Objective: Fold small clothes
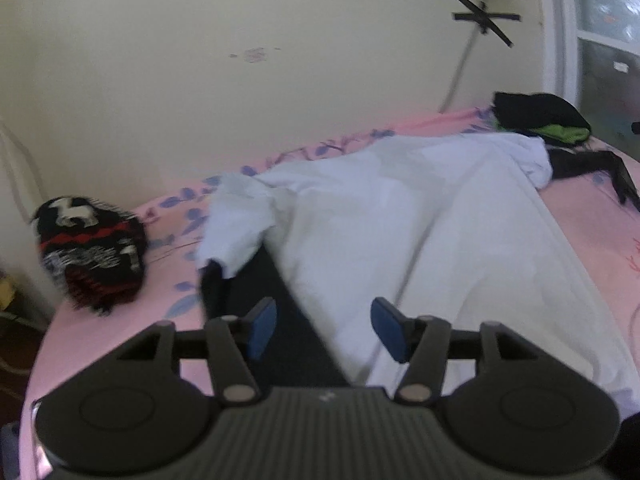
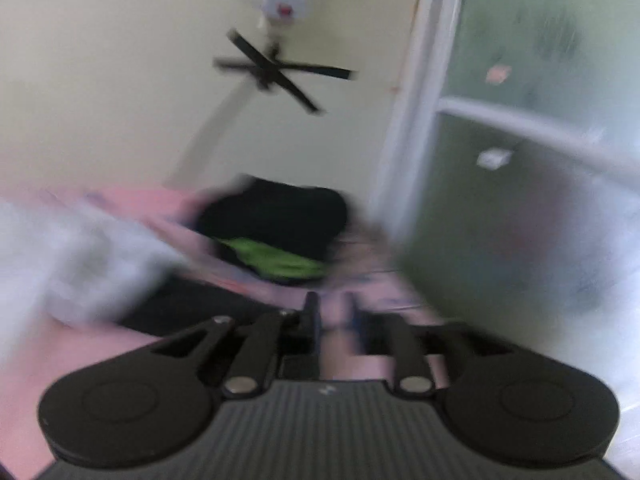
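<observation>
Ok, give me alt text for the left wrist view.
An open left gripper hovers over a white garment spread across a pink bed, with dark cloth showing beneath the garment's near edge. A black, red and white patterned bundle sits at the left, and a black and green pile lies at the far right by the wall.

Your left gripper [image 1: 324,330] is matte black, with a ribbed grey-black housing bearing a small pale mark, two round side discs, and silver pivot screws on its angled link arms. Its fingers carry blue pads [image 1: 388,330]. Your right gripper [image 2: 334,320] has the same build, though its finger ends are blurred.
</observation>
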`<action>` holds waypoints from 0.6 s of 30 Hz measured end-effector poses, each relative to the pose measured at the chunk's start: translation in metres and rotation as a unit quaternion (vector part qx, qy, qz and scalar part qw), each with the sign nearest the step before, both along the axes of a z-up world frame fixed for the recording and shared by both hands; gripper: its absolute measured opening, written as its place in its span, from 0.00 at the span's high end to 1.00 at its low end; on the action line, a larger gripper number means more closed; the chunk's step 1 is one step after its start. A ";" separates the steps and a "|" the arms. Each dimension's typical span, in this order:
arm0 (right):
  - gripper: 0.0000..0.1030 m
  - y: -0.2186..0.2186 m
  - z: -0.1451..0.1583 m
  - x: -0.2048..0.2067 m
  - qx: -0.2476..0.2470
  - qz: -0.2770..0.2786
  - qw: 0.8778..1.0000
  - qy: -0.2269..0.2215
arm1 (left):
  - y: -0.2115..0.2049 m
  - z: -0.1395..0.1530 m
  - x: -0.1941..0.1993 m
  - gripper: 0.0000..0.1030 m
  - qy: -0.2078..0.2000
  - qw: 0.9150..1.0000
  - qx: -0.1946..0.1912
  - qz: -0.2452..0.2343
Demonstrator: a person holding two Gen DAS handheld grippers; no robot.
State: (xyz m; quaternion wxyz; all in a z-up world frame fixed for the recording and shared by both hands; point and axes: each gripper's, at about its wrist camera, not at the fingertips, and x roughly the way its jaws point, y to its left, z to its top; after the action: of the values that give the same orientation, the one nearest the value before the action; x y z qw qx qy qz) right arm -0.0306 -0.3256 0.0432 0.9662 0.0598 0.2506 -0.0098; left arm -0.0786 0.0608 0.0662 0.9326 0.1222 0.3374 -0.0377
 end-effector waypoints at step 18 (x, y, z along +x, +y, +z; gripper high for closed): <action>0.94 0.140 -0.064 -0.045 0.241 0.360 0.889 0.150 | 0.102 0.003 0.013 0.93 0.060 0.981 -0.090 0.161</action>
State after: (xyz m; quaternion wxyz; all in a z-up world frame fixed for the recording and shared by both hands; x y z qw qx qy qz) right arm -0.0760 -0.1856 -0.0204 0.8101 0.1942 0.3920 0.3905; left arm -0.0659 0.1632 0.0692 0.9117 -0.0209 0.4034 0.0752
